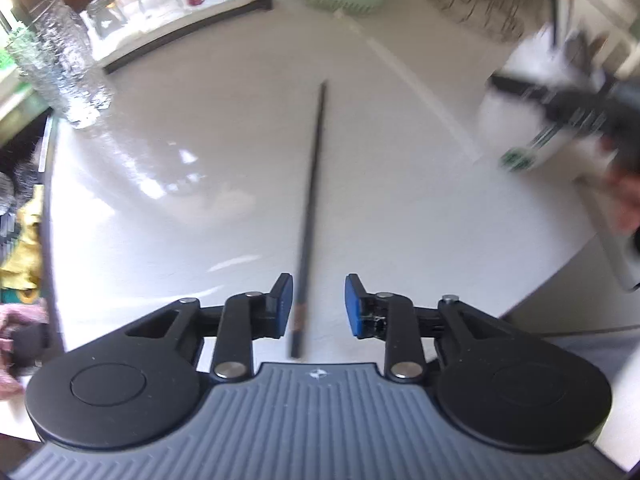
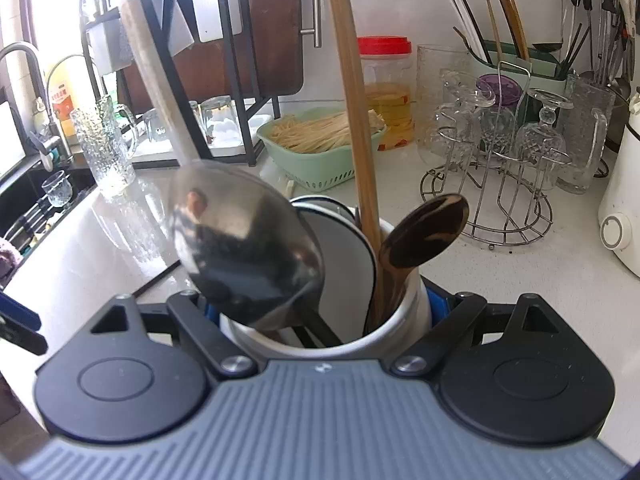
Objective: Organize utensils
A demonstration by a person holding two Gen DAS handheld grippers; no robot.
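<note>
A single black chopstick [image 1: 312,208] lies on the white counter [image 1: 200,240], pointing away from me. Its near end sits between the fingers of my left gripper [image 1: 318,304], close beside the left pad [image 1: 285,300]; the jaws stand partly apart and do not press on it. My right gripper [image 2: 324,312] is shut on a white utensil holder [image 2: 400,320], with a blue pad against each side. In the holder stand a steel ladle [image 2: 244,248], a dark wooden spoon [image 2: 424,232] and long wooden chopsticks [image 2: 360,140]. The left wrist view shows this holder [image 1: 504,120] blurred at the right.
A textured glass jug [image 1: 60,68] and a black rack with upturned glasses [image 1: 160,4] stand at the far left, beside a sink [image 2: 40,200]. A green basket [image 2: 320,148], a red-lidded jar [image 2: 386,92], a wire glass stand [image 2: 492,168] and a white appliance [image 2: 620,208] line the back.
</note>
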